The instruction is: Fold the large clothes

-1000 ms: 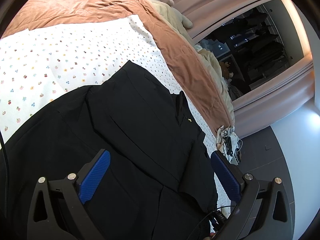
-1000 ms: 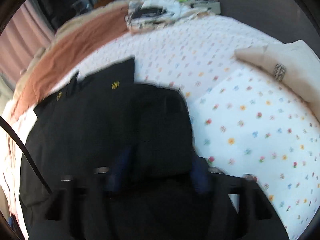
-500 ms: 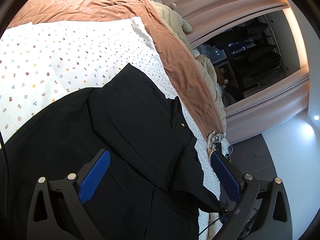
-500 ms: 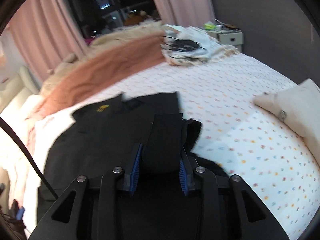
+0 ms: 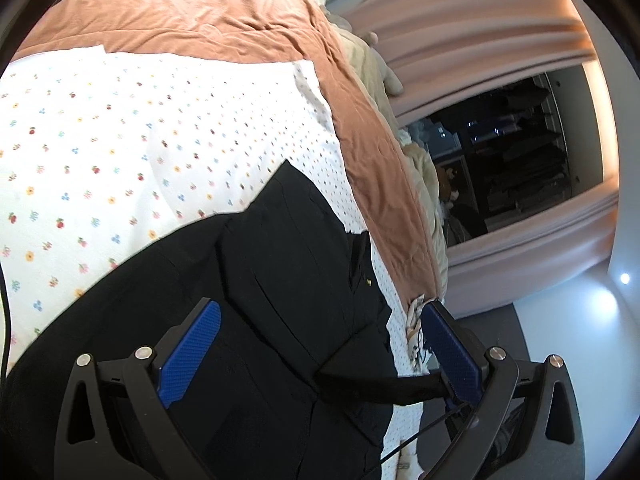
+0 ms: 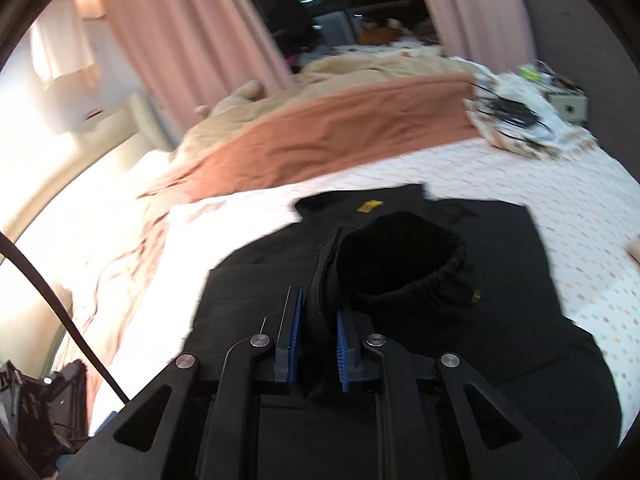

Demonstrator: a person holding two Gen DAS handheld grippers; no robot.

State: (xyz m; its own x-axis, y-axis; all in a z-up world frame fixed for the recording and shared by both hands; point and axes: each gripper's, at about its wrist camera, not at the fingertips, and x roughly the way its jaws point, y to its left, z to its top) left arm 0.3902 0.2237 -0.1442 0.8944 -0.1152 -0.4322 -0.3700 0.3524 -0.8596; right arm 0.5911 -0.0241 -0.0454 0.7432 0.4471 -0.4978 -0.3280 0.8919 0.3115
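Observation:
A large black garment [image 5: 280, 280] lies spread on the floral bed sheet [image 5: 120, 140]. My left gripper [image 5: 320, 306] hovers over its lower part, wide open, with nothing between its blue pads. A black strip of sleeve [image 5: 380, 388] stretches off the garment toward the right, behind my right-hand finger. In the right wrist view my right gripper [image 6: 318, 304] is closing on a fold of that black sleeve [image 6: 400, 256], whose cuff hangs open, raised over the garment's body [image 6: 500, 272]. A yellow label [image 6: 370, 206] marks the collar.
A rust blanket [image 6: 340, 128] and beige bedding [image 6: 360, 72] cover the far side of the bed. A heap of pale cloth with black cables [image 6: 516, 120] sits at the far right corner. Pink curtains [image 6: 200, 40] frame a dark wardrobe opening [image 5: 520, 152]. A dark bag [image 6: 40, 412] is beside the bed.
My right gripper has narrowed its jaws on the sleeve and risen, carrying it over the garment. In the left view the sleeve has lifted off the bed into a taut strip.

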